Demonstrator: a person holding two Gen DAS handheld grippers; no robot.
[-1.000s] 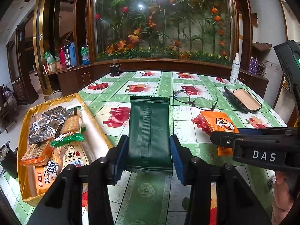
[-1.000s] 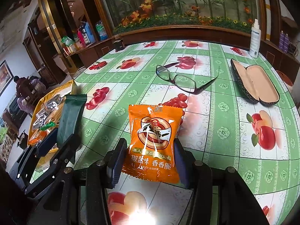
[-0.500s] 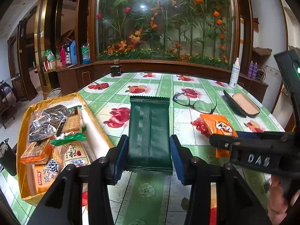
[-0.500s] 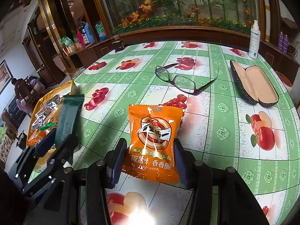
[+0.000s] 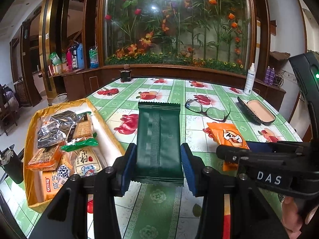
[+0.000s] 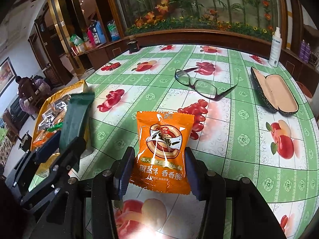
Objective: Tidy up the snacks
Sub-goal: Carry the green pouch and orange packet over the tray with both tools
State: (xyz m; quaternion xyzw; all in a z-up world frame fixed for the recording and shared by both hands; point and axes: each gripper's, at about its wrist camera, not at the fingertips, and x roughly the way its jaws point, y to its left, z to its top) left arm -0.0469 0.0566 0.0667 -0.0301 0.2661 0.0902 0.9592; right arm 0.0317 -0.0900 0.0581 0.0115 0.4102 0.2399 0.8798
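My left gripper (image 5: 158,167) is shut on a dark green snack packet (image 5: 159,139) and holds it above the table, just right of the gold tray (image 5: 30,139) that holds several snack packs. My right gripper (image 6: 158,174) is shut on an orange snack packet (image 6: 162,151) with Chinese print, held above the table. The orange packet also shows in the left wrist view (image 5: 227,137), and the green packet in the right wrist view (image 6: 76,115), left of the orange one.
A fruit-patterned green tablecloth (image 6: 239,139) covers the table. Glasses (image 6: 201,83) lie at mid table, an open glasses case (image 6: 273,91) to the right, a spray bottle (image 6: 276,47) at the far right and a small dark jar (image 6: 133,45) at the far edge.
Both grippers have risen slightly with their packets still held. The right gripper sits a little lower in the left wrist view.
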